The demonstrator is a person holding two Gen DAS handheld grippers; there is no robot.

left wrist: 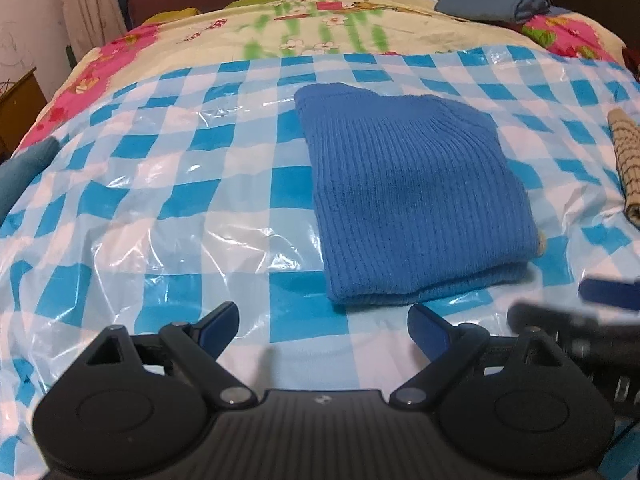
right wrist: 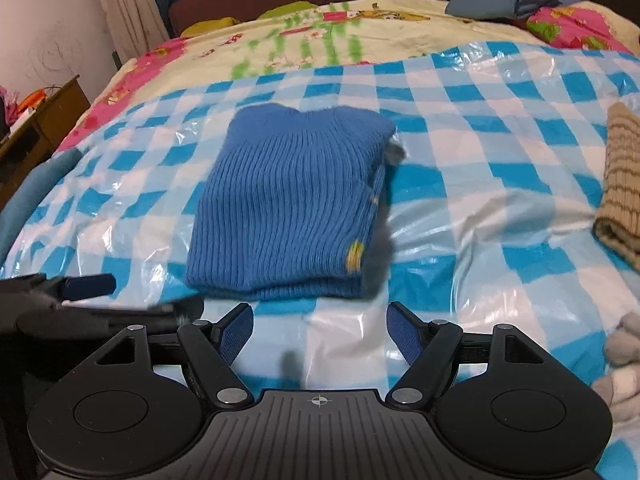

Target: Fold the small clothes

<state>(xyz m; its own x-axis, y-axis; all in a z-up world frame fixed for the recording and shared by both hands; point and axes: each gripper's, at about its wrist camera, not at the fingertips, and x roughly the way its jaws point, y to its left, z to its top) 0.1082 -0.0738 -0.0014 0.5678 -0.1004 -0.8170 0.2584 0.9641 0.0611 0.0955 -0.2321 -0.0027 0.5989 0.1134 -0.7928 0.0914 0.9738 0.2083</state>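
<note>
Both grippers tilt down over the bed, side by side: the left gripper (left wrist: pixel 322 330) and right gripper (right wrist: pixel 320 330) stand spread wide, holding nothing. The folded blue knit sweater (left wrist: pixel 412 196) lies just ahead on the checkered plastic sheet (left wrist: pixel 168 200), with bare sheet on both sides.

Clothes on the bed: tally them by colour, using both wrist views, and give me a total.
Bright blue ribbed knit, folded: 1
Beige striped knit, folded, at the right edge: 1
Dark blue-grey folded piece at the far right corner: 1
Teal cloth at the left edge: 1
Grey-white fuzzy item, lower right, kind unclear: 1
Total: 5
</note>
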